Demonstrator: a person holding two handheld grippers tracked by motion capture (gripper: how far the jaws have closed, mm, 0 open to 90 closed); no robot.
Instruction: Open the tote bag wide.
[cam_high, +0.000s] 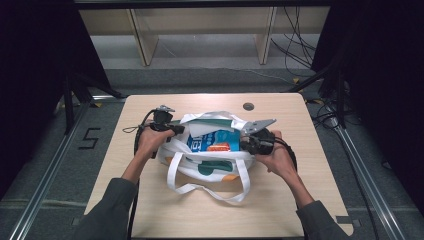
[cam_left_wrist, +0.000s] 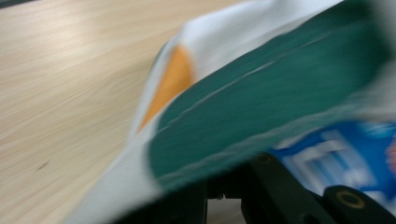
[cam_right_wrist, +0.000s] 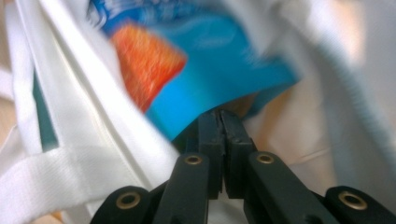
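A white tote bag (cam_high: 207, 162) with green and orange print lies near the middle of the light wooden table (cam_high: 280, 210), its mouth open toward 12 o'clock and its 2 white strap handles (cam_high: 210, 192) looping out toward 6 o'clock. Inside the open mouth sits a blue packet (cam_high: 215, 141) with white lettering and an orange patch. In the high view the left gripper (cam_high: 176, 129) comes in at the bag's 9 o'clock edge, held in the person's left hand (cam_high: 150, 141), and meets the upper left corner of the bag; the right gripper (cam_high: 246, 144) comes in at the bag's 3 o'clock edge, held in the right hand (cam_high: 277, 157), with its grey 3-cornered plate (cam_high: 259, 125) on top, its tip at the packet's right edge. In the right gripper view the 2 black jaws stand pressed together with no gap, and the blue packet (cam_right_wrist: 224, 79) lies right at their tips inside the white cloth; it looks clamped on the packet's lower edge, though blur hides the exact contact. In the left gripper view the picture is blurred: green, white and orange cloth of the bag (cam_left_wrist: 261, 93) drapes over the black jaws at 6 o'clock, with the blue packet (cam_left_wrist: 336, 154) at 4 o'clock and bare table at 9 o'clock. Whether this claw is apart or together cannot be told.
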